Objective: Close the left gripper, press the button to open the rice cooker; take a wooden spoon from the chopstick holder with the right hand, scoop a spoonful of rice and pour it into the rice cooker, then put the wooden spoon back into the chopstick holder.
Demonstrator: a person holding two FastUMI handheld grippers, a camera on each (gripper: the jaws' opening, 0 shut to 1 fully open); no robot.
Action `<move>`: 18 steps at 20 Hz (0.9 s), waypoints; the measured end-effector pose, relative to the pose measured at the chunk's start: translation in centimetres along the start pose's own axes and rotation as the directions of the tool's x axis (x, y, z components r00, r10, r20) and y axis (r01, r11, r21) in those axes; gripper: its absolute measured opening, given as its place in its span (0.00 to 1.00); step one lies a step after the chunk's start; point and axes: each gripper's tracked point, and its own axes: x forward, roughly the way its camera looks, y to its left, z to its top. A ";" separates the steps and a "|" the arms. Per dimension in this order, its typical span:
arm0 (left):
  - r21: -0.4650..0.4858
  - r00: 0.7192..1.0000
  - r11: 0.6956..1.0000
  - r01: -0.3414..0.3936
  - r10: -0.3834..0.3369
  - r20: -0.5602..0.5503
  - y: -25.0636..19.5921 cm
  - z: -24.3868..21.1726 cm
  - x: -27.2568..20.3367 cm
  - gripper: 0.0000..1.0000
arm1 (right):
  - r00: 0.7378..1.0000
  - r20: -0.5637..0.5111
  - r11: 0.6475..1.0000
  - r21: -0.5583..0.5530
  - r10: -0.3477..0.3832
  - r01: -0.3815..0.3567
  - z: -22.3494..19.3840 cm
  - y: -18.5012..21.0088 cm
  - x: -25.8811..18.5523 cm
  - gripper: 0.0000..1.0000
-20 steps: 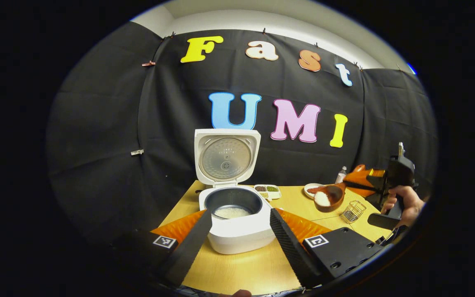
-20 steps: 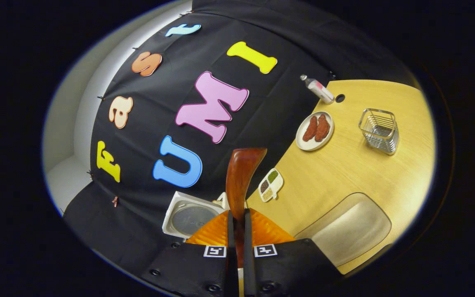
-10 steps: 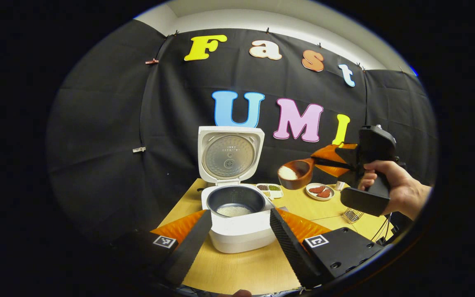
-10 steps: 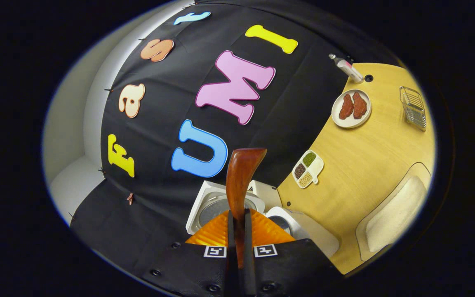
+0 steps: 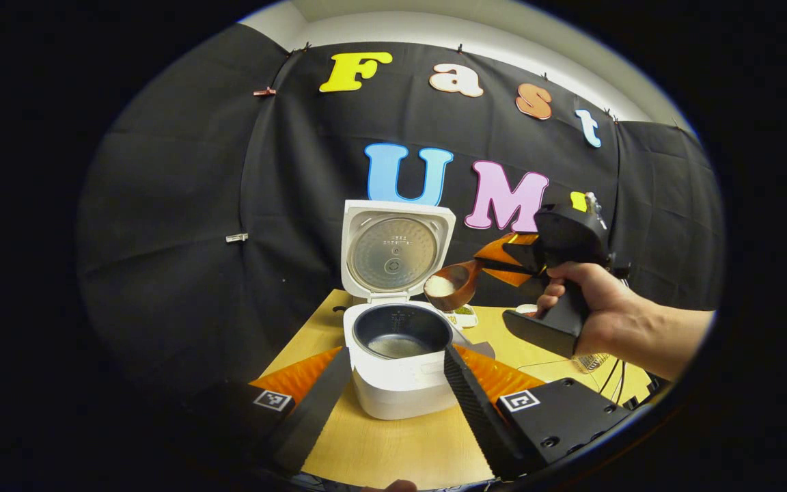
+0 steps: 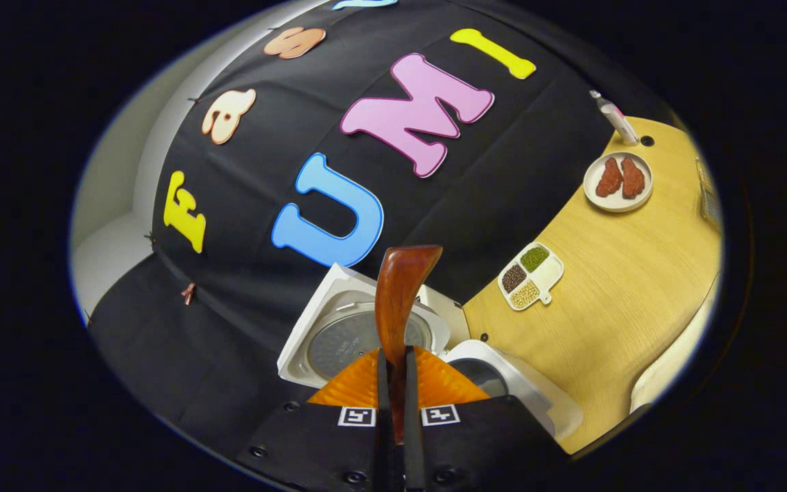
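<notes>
Now, progress check. Table [image 5: 393,451]: yellow wood, carrying everything. Cooker [image 5: 400,362]: lid up against the wall, so I judge the button step done; some rice already lies in the dark inner pot. Left gripper [image 5: 393,393]: idle low in front of the cooker, jaws spread wide on either side of its body, holding nothing. Right gripper [image 5: 503,258]: held by a hand [image 5: 595,311], raised beside the open lid; in the right gripper view its fingers [image 6: 381,396] are pinched tight on the spoon handle. Spoon [image 5: 453,283]: bowl roughly level, with a white heap of rice in it, hanging just above the pot's right rim, not yet tipped. So I take fetching and scooping as finished.

Left to do: tip the rice into the pot, then return the spoon to the holder [image 5: 588,362], a wire basket partly hidden behind the hand. Smaller items: a plate [image 6: 617,182] with two brown pieces, and a divided dish [image 6: 530,275] of grains.
</notes>
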 end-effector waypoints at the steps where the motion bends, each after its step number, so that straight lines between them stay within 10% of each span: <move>1: -0.002 1.000 1.000 0.000 0.000 0.000 0.2 0.1 0.1 0.95 | 1.000 -0.001 0.999 -0.044 -0.006 0.006 -0.4 0.0 0.5 0.10; 12: -0.048 1.000 0.999 0.001 -0.001 -0.007 1.5 -0.2 0.6 0.95 | 0.996 -0.005 0.940 -0.331 -0.084 0.078 -3.0 -1.0 4.6 0.10; 18: -0.051 1.000 0.999 0.015 -0.015 -0.012 1.1 0.0 1.1 0.95 | 0.996 -0.004 0.848 -0.525 -0.091 0.075 -3.7 -1.2 5.2 0.10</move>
